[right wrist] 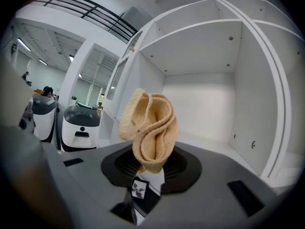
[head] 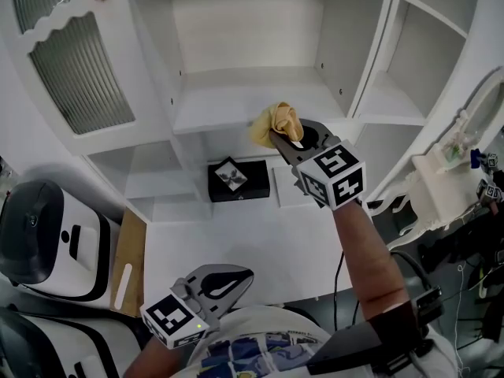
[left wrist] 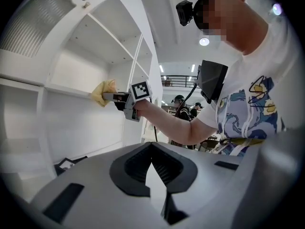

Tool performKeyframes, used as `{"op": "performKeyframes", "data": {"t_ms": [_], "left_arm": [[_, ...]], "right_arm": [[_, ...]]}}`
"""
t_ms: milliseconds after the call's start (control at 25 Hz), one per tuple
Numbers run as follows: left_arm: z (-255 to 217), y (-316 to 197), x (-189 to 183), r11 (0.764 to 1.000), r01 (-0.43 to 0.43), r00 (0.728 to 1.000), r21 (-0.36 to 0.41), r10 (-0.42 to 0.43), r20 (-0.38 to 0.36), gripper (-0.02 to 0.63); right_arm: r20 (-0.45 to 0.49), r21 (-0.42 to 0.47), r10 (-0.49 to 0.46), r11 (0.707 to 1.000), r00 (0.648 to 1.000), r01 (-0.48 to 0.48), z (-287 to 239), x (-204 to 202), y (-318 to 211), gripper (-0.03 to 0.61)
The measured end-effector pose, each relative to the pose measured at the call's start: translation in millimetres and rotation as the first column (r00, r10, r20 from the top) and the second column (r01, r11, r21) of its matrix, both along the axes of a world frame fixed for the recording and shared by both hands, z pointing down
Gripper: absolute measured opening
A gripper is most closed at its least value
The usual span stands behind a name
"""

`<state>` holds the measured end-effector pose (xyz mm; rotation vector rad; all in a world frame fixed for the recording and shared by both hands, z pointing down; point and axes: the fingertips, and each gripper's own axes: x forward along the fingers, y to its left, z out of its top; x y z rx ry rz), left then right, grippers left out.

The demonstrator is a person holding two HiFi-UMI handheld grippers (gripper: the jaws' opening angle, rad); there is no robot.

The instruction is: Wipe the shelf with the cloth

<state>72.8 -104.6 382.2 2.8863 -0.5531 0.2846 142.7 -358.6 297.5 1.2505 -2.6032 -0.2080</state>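
Observation:
A crumpled yellow cloth (head: 277, 122) is pinched in my right gripper (head: 282, 136), which is shut on it. The cloth hangs at the front edge of the white cabinet's middle shelf (head: 220, 97), toward its right side. In the right gripper view the cloth (right wrist: 150, 130) stands folded above the gripper (right wrist: 150, 168), with the shelf (right wrist: 214, 144) beyond it. The left gripper view shows the cloth (left wrist: 104, 92) against the shelf lip (left wrist: 62, 90). My left gripper (head: 228, 283) is low near my body, far from the shelf. It (left wrist: 153, 175) is shut and holds nothing.
A black box (head: 239, 179) with a white marker lies on the lower surface under the shelf. An open ribbed-glass door (head: 79, 61) stands at the left and a vertical divider (head: 374, 46) at the right. A white rounded machine (head: 47, 235) sits at the far left.

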Motion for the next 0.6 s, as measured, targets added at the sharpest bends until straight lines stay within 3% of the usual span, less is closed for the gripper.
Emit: {"op": "performKeyframes", "data": {"t_ms": [600], "left_arm": [[-4, -12, 55, 0.997, -0.082, 0.997, 0.005, 0.082, -0.009, 0.012]], "right_arm": [[-0.010, -0.001, 0.148, 0.989, 0.989, -0.148, 4, 122, -1, 0.110]]}}
